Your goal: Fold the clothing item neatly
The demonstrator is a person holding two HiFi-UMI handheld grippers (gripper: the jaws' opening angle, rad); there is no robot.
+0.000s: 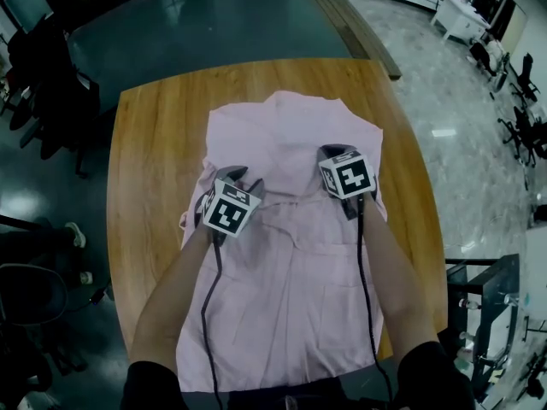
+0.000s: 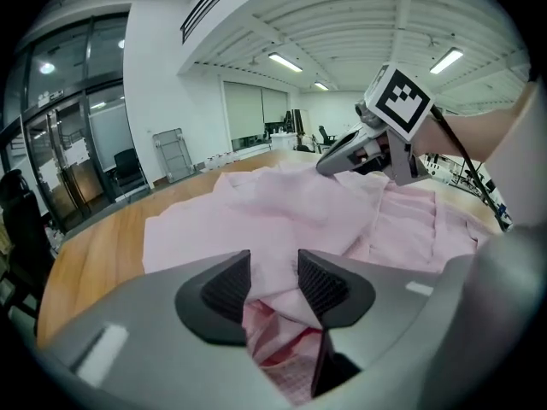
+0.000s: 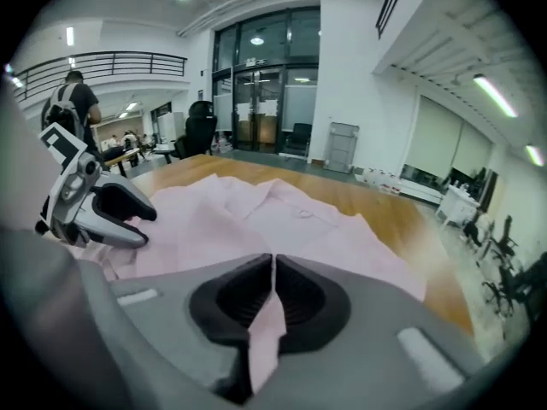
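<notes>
Sprawling rumpled on table (image 1: 145,143), pink shirt (image 1: 291,314), folds pinched in left gripper (image 2: 273,285) and right gripper (image 3: 273,290) jaws.

one pink shirt (image 1: 291,314), one wooden table (image 1: 149,143), two claws (image 1: 242,180) (image 1: 336,154).

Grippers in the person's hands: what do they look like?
Both the left gripper and right gripper are grey plastic shells with black ribbed pads. Each carries a white cube with black square markers, and a black cable trails back. The person's sleeves are dark.
</notes>
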